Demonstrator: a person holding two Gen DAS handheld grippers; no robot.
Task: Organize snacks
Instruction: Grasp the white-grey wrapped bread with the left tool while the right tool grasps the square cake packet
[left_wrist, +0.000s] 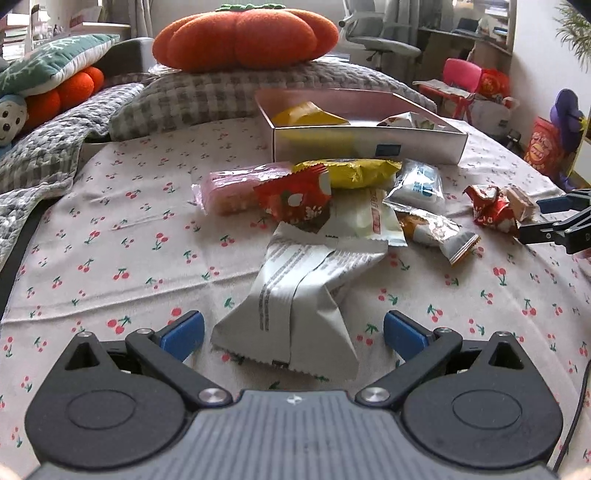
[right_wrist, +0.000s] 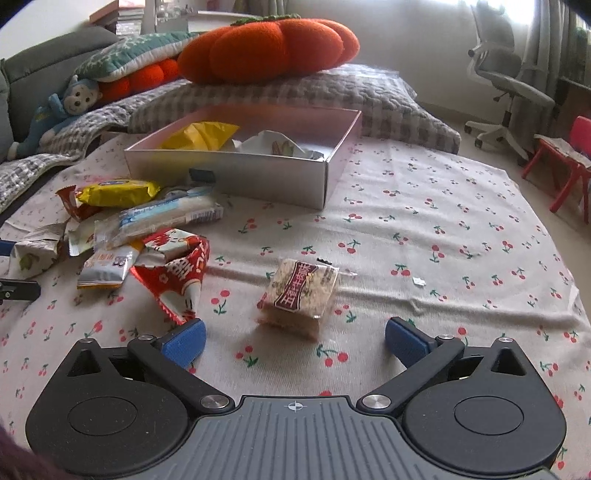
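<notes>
The box (left_wrist: 369, 146) sits on the bed (left_wrist: 110, 258), open-topped, with a yellow packet (left_wrist: 306, 114) and a pale one already in it; the loose snack pile (left_wrist: 332, 199) lies just on the near side of the box. Nearer than the pile, a grey sachet (left_wrist: 295, 306) lies straight ahead of the left gripper (left_wrist: 293, 334), its long axis running away from the gripper toward the box, its near serrated end between the blue fingers (left_wrist: 184, 332) — these are spread wide, touching nothing, holding nothing. To the right of the pile, well clear of the box, a clear-wrapped cracker (right_wrist: 301, 295) lies alone, dead ahead of the right gripper (right_wrist: 295, 338) with its long side running roughly away from the camera; a crumpled red wrapper (right_wrist: 173, 277) lies just beside the left finger. That gripper too is spread wide and empty, the cracker just beyond its fingertips, not yet between them. By my reading each hand is lined up on its own packet — left for the sachet, right for the cracker — and either need only push forward a little and close
</notes>
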